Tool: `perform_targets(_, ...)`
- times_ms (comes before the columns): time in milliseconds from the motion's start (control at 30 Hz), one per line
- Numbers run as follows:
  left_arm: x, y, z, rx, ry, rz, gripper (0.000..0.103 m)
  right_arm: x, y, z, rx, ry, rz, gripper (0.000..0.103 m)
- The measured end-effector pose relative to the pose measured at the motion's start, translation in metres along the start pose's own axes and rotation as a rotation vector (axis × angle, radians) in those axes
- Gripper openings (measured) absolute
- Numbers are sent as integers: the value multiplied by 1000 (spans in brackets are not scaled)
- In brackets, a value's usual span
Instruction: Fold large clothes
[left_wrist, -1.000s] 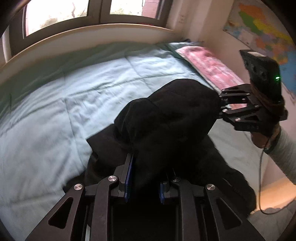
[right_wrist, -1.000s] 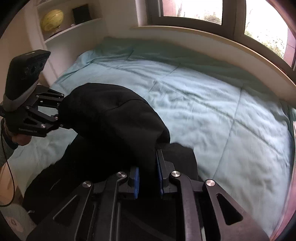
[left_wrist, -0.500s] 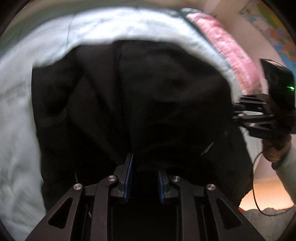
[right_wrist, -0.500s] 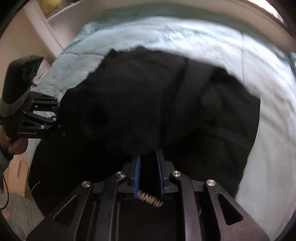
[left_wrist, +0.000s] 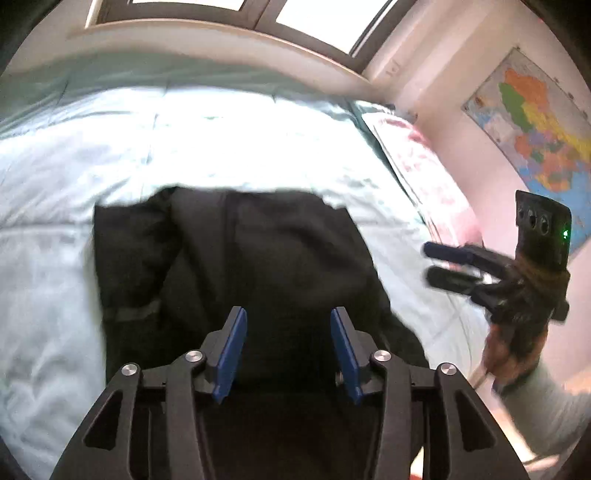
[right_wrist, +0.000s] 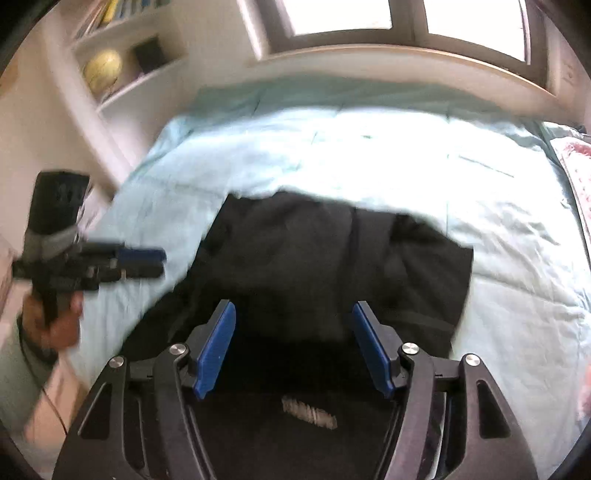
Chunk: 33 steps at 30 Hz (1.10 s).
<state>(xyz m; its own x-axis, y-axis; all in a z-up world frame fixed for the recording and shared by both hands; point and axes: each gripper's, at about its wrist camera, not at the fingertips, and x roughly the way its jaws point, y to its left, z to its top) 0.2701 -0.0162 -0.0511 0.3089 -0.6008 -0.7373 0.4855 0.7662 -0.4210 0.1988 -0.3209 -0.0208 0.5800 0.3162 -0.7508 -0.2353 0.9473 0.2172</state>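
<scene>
Item: large black fabric garment, folded over on the pale blue quilted bedspread; your left gripper and right gripper, jaws just parted, hold nothing, so withdraw clear before smoothing edges.

Black linkage left gripper and right gripper, blue-padded jaws, silver screws; pale grey sleeve.

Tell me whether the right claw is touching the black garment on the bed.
Apart. The left wrist view shows the right claw off beside the black garment, pale bedding between them.
</scene>
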Motion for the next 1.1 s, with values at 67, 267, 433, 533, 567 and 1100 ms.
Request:
perform_targets(67, 24, 6, 14, -27, 18, 1, 49, 27, 2, 19, 33, 1, -17, 69)
perform_targets(267, 133, 45, -21, -114, 272, 184, 51, 161, -16, -18, 144, 261, -41, 62)
perform_targets(433, 152, 37, -50, -91, 261, 242, 51, 195, -19, -60, 179, 315, -102, 62)
perform_targets(533, 130, 30, -48, -88, 216, 208, 51, 174, -14, -52, 181, 300, -83, 61)
perform_targets(567, 118, 24, -47, -77, 196, 197, 51, 165, -14, -49, 176, 285, -72, 58)
perform_targets(1100, 158, 16, -69, -69, 260, 424, 60, 180, -13, -66, 206, 315, -70, 51)
